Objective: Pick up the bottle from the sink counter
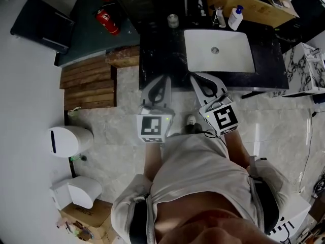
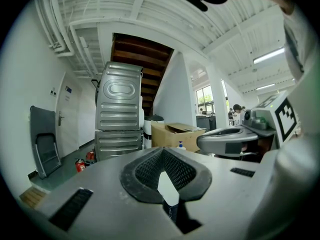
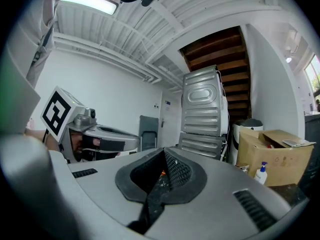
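Both tools show in the head view, held side by side in front of the person. The left tool (image 1: 164, 80) and the right tool (image 1: 195, 77) point toward the dark tabletop (image 1: 162, 55) with their tips over its near edge. Each has its jaws drawn together with nothing between them. A white sink (image 1: 238, 55) is set into the tabletop just beyond the right tool. The bottle (image 1: 235, 18), white with a blue pump, stands upright near the tabletop's far right corner, behind the sink and just in front of a cardboard box (image 1: 254, 4). It is well apart from both tools and nearer the right tool.

In the left gripper view, the left tool (image 2: 164, 153) has its 2 jaws pressed together and holds nothing. The bottle (image 2: 180, 145) shows small and far off, a little right of the jaw tips, in front of the cardboard box (image 2: 172, 134). To the left of the box, 2 grey machines (image 2: 119, 114) are stacked 1 on the other. The right tool (image 2: 202, 144) reaches in alongside at the right.

In the right gripper view, the right tool (image 3: 164, 155) is likewise closed and empty. The bottle (image 3: 260, 173) stands far off, well to the right of its jaws, in front of the cardboard box (image 3: 272, 151). The left tool (image 3: 132, 143) shows at the left, with its marker cube above.
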`<action>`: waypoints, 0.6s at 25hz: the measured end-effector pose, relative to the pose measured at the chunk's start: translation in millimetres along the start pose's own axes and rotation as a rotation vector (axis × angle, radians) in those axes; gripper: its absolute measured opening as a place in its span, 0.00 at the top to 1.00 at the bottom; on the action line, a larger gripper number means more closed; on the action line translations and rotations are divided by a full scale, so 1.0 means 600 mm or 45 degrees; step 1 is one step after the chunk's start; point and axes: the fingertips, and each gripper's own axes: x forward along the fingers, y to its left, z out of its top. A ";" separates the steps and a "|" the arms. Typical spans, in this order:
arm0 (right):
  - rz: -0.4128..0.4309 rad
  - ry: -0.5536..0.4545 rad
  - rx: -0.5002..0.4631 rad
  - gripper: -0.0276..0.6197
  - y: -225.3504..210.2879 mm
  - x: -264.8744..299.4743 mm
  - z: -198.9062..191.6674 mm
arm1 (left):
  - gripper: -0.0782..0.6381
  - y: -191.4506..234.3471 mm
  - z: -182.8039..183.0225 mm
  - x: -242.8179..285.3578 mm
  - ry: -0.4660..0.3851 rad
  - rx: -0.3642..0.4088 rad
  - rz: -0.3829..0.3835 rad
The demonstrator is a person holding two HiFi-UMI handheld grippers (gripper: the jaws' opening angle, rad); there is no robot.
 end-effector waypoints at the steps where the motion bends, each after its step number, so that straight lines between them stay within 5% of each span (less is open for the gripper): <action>1: 0.004 -0.004 0.001 0.97 -0.006 0.002 0.000 | 0.89 -0.001 0.000 0.005 0.002 0.002 0.004; 15: 0.020 -0.016 0.010 0.97 -0.057 0.030 -0.005 | 0.89 0.000 0.009 0.062 -0.004 0.020 0.020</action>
